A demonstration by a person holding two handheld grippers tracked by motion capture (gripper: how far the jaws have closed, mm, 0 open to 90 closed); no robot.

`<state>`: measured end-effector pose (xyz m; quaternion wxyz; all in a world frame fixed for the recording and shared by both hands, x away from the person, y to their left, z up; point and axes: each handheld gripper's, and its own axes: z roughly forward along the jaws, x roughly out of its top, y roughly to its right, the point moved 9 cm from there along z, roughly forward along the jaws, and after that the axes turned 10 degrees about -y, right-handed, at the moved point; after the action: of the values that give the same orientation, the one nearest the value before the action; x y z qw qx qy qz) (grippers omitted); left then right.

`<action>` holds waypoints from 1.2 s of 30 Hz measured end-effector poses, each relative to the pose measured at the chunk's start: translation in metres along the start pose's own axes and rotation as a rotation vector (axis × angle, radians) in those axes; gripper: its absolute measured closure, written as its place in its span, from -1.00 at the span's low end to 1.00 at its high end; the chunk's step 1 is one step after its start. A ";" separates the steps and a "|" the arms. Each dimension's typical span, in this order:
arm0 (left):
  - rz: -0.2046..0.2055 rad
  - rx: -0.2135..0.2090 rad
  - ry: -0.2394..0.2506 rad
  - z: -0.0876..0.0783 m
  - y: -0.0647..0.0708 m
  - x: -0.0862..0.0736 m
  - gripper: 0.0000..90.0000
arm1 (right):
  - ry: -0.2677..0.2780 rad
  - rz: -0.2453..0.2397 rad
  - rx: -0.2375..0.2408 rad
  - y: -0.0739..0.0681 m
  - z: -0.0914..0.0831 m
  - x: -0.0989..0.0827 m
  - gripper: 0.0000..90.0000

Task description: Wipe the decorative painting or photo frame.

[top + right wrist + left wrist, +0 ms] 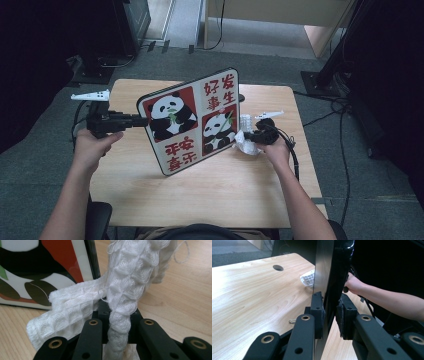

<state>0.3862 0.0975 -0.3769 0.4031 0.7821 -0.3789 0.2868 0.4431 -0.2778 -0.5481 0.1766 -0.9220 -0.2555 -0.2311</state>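
Left claw (135, 120) is clamped on the left edge of the flat square board printed with pandas and red Chinese characters (192, 122), centre of the high view. In the left gripper view the foam pads (318, 312) pinch the board's thin edge (323, 277) from both sides, narrow gap, firm grip. The board stands tilted on its lower corner on the light wood counter (225, 185), printed face toward the person. Likely reason: held up and steady so the face is open to a wipe from the other side.

Right claw (250, 136) is closed tight on a white waffle-weave cloth (245, 142), just right of the board's lower right edge. In the right gripper view the bunched cloth (125, 285) runs up between the jaws and a fold (67, 307) drapes left against the board's white border (80, 262). So the cloth is at the board's edge, touching or very nearly; it looks about to be pressed on the face.

Pose: left forearm comes in from the bottom left of the high view, hand (92, 147) wrapped on the handle, claw pointing level toward the right. Right forearm comes from the bottom right, hand (275, 150) low near the counter, claw pointing left into the board.

Also on the counter: small metal paperclip (292, 321), round cable hole (278, 267) upper left of the left gripper view.
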 end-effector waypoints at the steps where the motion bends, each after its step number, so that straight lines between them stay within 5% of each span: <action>1: 0.000 0.001 0.000 0.000 0.000 0.000 0.72 | -0.009 0.002 0.008 0.001 0.001 -0.001 0.77; 14: 0.003 0.011 -0.004 -0.001 0.000 -0.001 0.72 | 0.020 0.023 -0.001 0.013 -0.013 0.008 0.77; 36: 0.000 0.018 -0.010 0.000 0.000 -0.001 0.71 | 0.061 0.028 -0.083 0.032 -0.046 0.017 0.76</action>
<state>0.3853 0.0981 -0.3774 0.3941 0.7870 -0.3784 0.2865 0.4588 -0.3177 -0.5078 0.1493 -0.9245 -0.2273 -0.2672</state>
